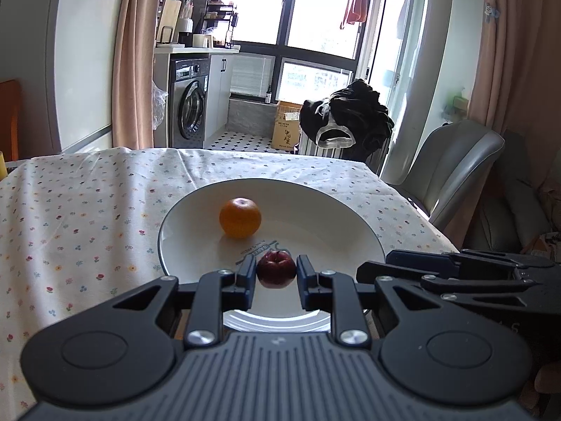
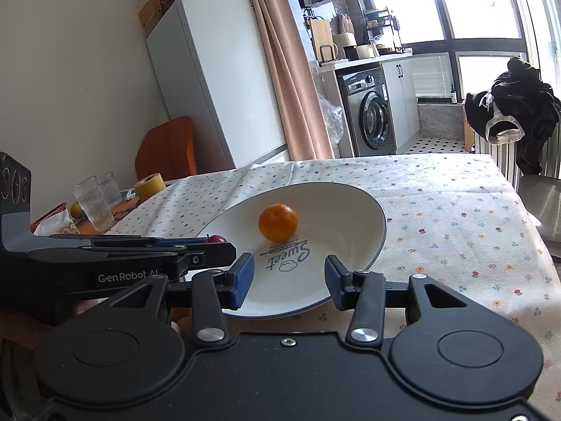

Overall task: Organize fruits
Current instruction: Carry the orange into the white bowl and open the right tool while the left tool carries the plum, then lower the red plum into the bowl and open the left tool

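Note:
A white plate (image 1: 333,217) (image 2: 343,210) printed "Sweet" sits on the floral tablecloth. An orange (image 1: 240,217) (image 2: 278,222) rests in its far half. My left gripper (image 1: 276,275) is low over the plate's near half, shut on a small dark red apple (image 1: 277,268), with both pads touching its sides. In the right wrist view that apple (image 2: 217,238) barely peeks out behind the left gripper (image 2: 224,245). My right gripper (image 2: 289,280) hovers open over the plate's near rim with nothing between its fingers. Its body (image 1: 455,273) shows at the right of the left wrist view.
Two drinking glasses (image 2: 93,203), a yellow tape roll (image 2: 150,181) and a yellowish fruit (image 2: 75,208) stand at the table's left end. A grey chair (image 1: 452,165) is past the right edge. The tablecloth (image 2: 455,210) spreads wide right of the plate.

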`<action>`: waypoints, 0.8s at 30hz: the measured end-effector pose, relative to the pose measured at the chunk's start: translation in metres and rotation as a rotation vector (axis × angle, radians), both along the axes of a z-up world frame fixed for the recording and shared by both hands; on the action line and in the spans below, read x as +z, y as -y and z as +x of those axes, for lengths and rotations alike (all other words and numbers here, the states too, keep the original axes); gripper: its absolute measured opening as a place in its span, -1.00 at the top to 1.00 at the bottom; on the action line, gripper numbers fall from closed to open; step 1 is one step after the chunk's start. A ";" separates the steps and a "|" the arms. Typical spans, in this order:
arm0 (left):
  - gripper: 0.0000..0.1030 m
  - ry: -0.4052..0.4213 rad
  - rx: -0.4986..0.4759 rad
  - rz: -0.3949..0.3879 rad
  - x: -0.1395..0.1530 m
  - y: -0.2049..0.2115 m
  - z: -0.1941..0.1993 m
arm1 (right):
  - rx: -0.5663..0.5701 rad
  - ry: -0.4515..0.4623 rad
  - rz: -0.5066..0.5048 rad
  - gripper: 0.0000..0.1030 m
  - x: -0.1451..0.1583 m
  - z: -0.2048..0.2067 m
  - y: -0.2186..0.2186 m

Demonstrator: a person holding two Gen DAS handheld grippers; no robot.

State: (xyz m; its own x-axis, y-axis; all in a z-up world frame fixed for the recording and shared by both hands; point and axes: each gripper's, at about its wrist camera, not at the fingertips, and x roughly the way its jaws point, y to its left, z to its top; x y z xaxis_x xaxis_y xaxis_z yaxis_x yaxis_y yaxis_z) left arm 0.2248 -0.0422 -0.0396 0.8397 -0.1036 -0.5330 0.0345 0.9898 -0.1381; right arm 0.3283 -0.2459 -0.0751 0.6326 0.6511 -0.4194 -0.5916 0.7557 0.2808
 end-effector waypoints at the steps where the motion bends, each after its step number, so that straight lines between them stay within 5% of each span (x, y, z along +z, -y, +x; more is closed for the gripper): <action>1: 0.49 -0.003 0.008 0.001 0.000 0.000 0.001 | -0.002 -0.001 -0.002 0.11 0.001 -0.001 0.001; 14: -0.07 -0.001 0.043 0.007 0.006 -0.009 -0.022 | -0.006 -0.017 -0.020 -0.06 0.001 -0.017 -0.002; 20: -0.52 0.021 0.050 0.010 0.013 -0.015 -0.038 | -0.007 -0.011 -0.023 -0.57 0.005 -0.028 -0.004; 24: -0.60 0.020 0.054 0.016 0.015 -0.020 -0.046 | -0.007 -0.017 -0.027 -0.79 0.006 -0.035 -0.007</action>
